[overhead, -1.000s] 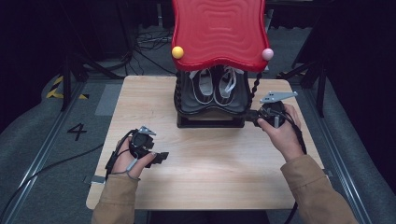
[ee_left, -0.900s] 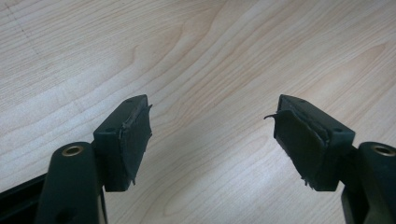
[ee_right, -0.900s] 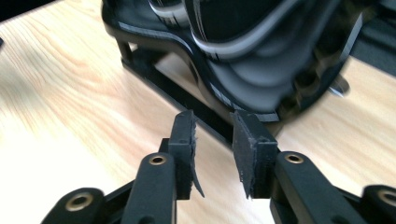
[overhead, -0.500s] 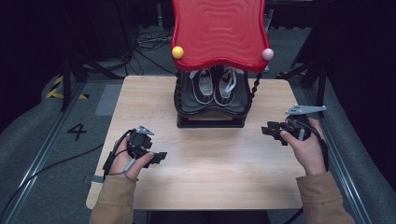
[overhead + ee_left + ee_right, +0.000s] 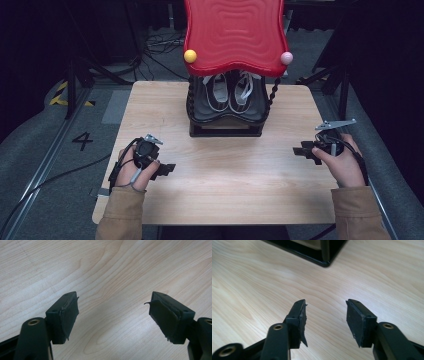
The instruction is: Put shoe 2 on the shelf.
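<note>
From above the near edge we look forward and down on the whole table (image 5: pixel 220 180), while our two gripper views sit close over its wood, the right one facing the black rack (image 5: pixel 322 255) that the high view also shows mid-table.

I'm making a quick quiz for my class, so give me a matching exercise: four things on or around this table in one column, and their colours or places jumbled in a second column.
Things:
1. wavy shelf top
2. pair of shoes
3. left tool
4. right tool

Places or colours:
A. open, by the table's right edge
B. red
C. on the lower shelf
D. open, over the table's front left

Pairs: 1-B, 2-C, 3-D, 4-A
</note>
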